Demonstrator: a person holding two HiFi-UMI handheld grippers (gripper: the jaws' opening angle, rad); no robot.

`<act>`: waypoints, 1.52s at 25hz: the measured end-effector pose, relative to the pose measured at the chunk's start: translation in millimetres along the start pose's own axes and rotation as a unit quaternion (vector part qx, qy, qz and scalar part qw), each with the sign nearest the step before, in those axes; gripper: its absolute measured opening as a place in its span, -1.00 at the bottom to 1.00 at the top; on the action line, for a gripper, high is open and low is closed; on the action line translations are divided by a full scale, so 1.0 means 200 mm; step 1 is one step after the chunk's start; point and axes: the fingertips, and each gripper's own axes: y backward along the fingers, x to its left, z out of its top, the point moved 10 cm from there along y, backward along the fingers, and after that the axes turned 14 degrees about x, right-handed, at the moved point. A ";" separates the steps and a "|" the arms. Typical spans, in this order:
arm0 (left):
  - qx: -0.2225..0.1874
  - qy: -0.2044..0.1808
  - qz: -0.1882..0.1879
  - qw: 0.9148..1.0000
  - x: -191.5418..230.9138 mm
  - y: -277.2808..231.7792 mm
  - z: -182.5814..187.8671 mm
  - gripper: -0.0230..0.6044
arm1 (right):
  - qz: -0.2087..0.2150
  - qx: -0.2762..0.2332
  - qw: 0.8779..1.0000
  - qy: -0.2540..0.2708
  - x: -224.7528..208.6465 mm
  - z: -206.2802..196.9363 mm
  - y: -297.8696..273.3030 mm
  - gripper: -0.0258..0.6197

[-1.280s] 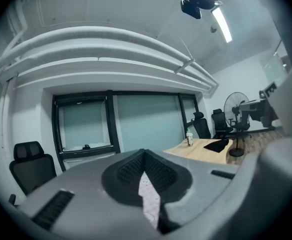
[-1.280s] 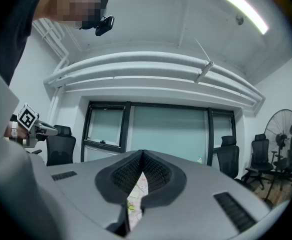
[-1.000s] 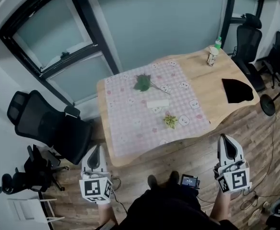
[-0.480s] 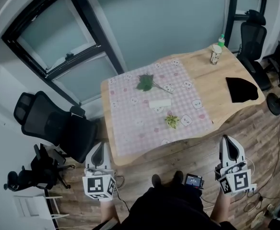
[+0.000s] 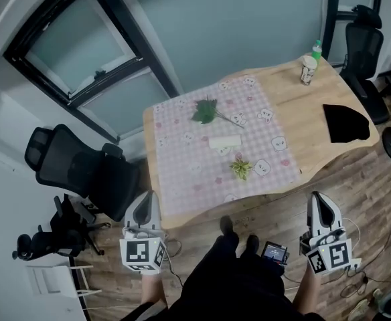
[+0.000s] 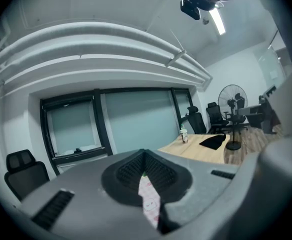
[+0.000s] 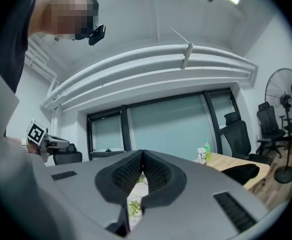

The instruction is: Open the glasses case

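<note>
The glasses case point(image 5: 224, 141) is a slim white box lying flat on the pink checked cloth point(image 5: 182, 172) near the middle of the wooden table point(image 5: 316, 99). Both grippers hang in front of the table's near edge, well short of the case. My left gripper point(image 5: 148, 196) is at the lower left, its jaws closed tip to tip with nothing in them point(image 6: 144, 153). My right gripper point(image 5: 315, 196) is at the lower right, also shut and empty point(image 7: 142, 153). Through its jaws a strip of the cloth and a small plant point(image 7: 134, 207) show.
On the cloth lie a green leaf sprig point(image 5: 204, 112) and a small plant point(image 5: 240, 168). A cup with a green bottle point(image 5: 308, 69) and a black cloth point(image 5: 346, 122) sit on the bare wood at right. Office chairs point(image 5: 75, 169) stand left and at the far right point(image 5: 366, 45).
Both grippers have drifted towards the table's near edge, the left one to the right. Both jaws stay closed. The person's feet have stepped forward.
</note>
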 end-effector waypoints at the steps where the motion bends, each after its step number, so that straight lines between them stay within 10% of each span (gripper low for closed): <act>1: 0.002 0.001 -0.001 1.000 0.00 -0.04 0.00 -0.93 | -0.001 0.001 1.000 -0.001 -0.01 0.00 -0.03 -0.88; 16: -0.032 0.023 -0.051 0.998 0.29 -0.83 0.15 -0.93 | -0.028 0.016 0.996 0.083 -0.02 0.35 -0.79 -0.88; 38: -0.022 0.023 -0.005 0.999 0.17 -0.90 0.31 -0.93 | 0.040 0.024 0.996 0.079 -0.24 0.35 -1.14 -0.88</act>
